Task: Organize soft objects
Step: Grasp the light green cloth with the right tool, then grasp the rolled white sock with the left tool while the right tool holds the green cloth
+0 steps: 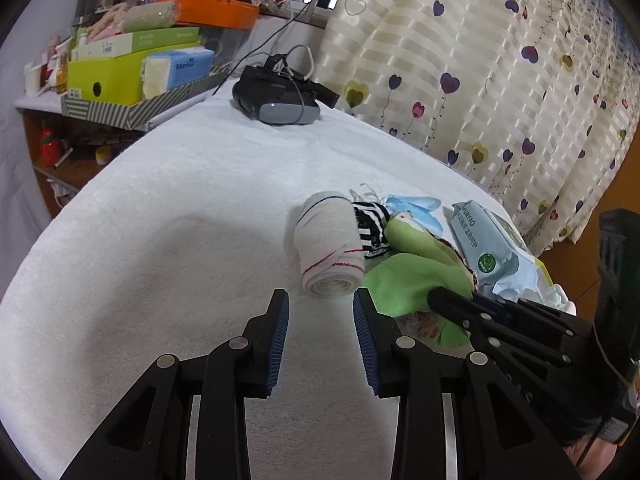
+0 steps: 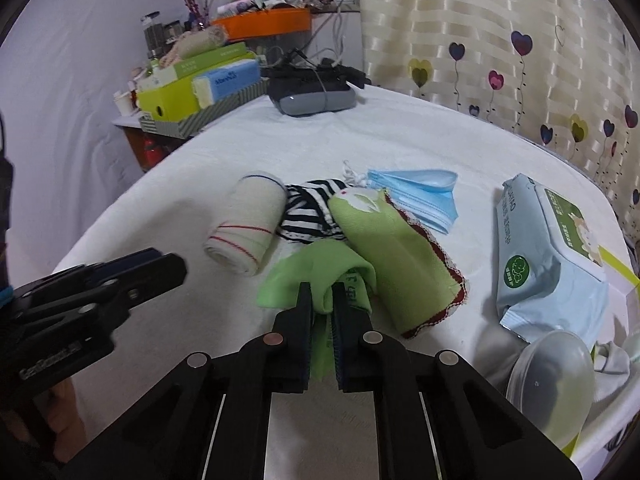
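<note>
At lower centre my left gripper [image 1: 321,300] gapes, empty, below the bandage roll [image 1: 330,246]. To its right my right gripper [image 2: 322,292] pinches the green cloth [image 2: 316,268] (thin fold); I'd lift slowly.

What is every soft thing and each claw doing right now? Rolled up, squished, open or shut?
Left claw: open, holding nothing.
Right claw: shut on the bright green cloth.
Bandage: rolled up, lying on its side.
Striped cloth: bunched up.
Olive cloth with red trim: lying in the pile.
Blue face mask: folded, lying flat.
Wipes pack: closed, lying down.
</note>
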Tool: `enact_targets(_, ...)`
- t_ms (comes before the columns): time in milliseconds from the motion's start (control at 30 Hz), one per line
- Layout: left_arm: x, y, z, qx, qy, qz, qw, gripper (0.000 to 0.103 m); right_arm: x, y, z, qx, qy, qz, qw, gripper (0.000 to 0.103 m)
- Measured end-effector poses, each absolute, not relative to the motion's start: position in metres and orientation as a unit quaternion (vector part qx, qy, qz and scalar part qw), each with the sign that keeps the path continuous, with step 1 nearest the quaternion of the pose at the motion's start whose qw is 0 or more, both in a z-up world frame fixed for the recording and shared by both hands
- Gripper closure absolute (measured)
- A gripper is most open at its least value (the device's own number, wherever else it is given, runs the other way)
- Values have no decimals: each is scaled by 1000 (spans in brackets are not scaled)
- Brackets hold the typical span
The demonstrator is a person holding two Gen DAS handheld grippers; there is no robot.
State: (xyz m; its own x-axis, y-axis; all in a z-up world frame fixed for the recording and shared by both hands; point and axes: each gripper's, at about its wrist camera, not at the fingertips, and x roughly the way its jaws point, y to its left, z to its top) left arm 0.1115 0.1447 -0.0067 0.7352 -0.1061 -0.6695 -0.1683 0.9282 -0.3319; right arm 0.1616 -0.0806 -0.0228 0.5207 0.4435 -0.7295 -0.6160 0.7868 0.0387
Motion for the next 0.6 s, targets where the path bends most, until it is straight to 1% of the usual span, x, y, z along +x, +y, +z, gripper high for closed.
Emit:
enact_targets(100, 115, 142, -2, -187, 360, 16, 914, 70, 153, -85, -15, -107, 370, 320, 866, 94)
enact_targets(233, 122, 136, 5, -182, 353, 8, 918, 59, 143, -95, 1, -96, 347, 327, 873, 94)
enact_targets(400, 139, 130, 3, -169, 364, 11, 916, 59, 140, -107, 16, -83, 329, 326, 882, 94)
enact_targets(600, 158, 130, -3, -161, 372, 27, 914, 58, 149, -119, 21, -67, 326, 319, 887, 94)
